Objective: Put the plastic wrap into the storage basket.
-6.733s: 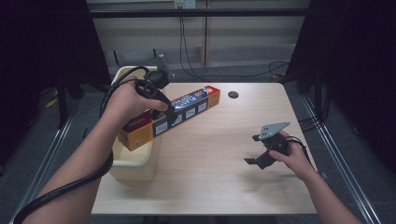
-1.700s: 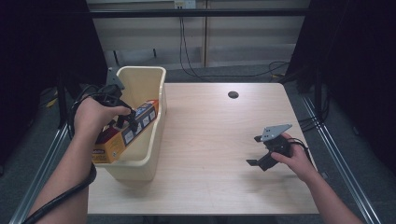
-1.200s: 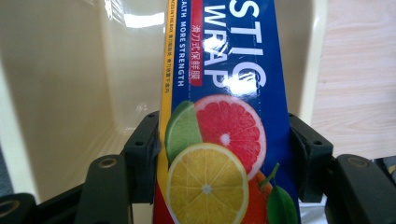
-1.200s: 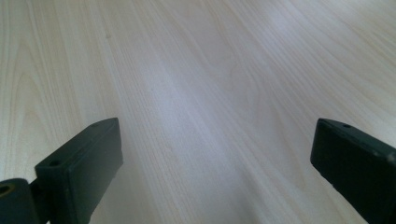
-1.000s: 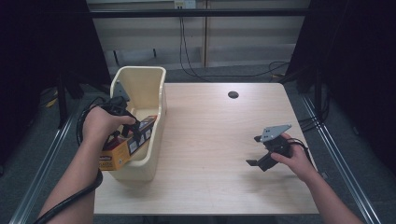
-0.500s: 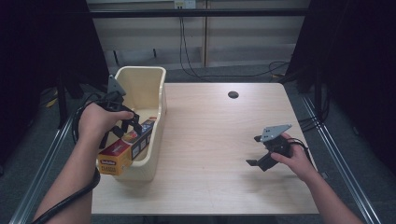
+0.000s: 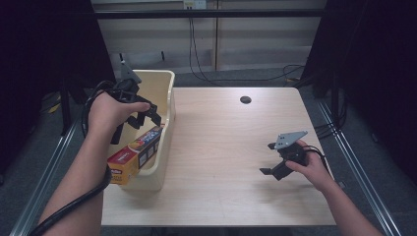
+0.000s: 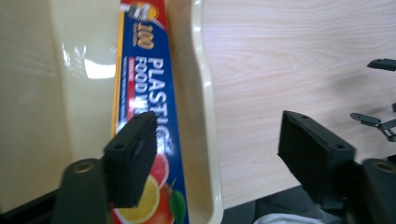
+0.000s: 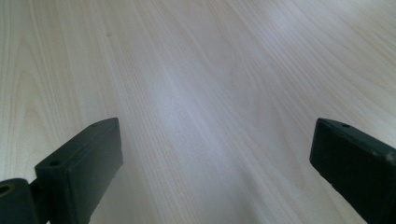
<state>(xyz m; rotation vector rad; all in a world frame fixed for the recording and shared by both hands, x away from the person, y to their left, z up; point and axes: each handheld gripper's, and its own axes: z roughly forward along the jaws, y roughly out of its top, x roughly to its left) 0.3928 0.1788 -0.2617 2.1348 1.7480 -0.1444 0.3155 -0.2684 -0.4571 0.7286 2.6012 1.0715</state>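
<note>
A long box of plastic food wrap (image 7: 138, 152) (image 8: 140, 79), orange, blue and red, lies slanted inside the cream plastic bin (image 7: 167, 98) (image 8: 205, 116) at the table's left edge. Its near end rests up at the bin's near corner. My left gripper (image 7: 145, 115) (image 8: 217, 135) hovers open just above the box's far end; its jaws straddle the bin's right wall and touch nothing. At the right of the table my right gripper (image 7: 267, 159) (image 9: 215, 140) is open, held low over bare wood with nothing between its jaws.
The light wooden table (image 7: 221, 147) (image 9: 210, 70) has a dark round cable hole (image 7: 245, 100) at the back. Metal rails (image 7: 354, 162) run along both sides. Cables (image 7: 196, 49) hang behind the table. The right gripper (image 8: 378, 121) also shows far off in the left gripper view.
My left gripper carried the box from over the table into the bin, opened and let go of it, then rose slightly toward the far end. The right gripper has not moved.
</note>
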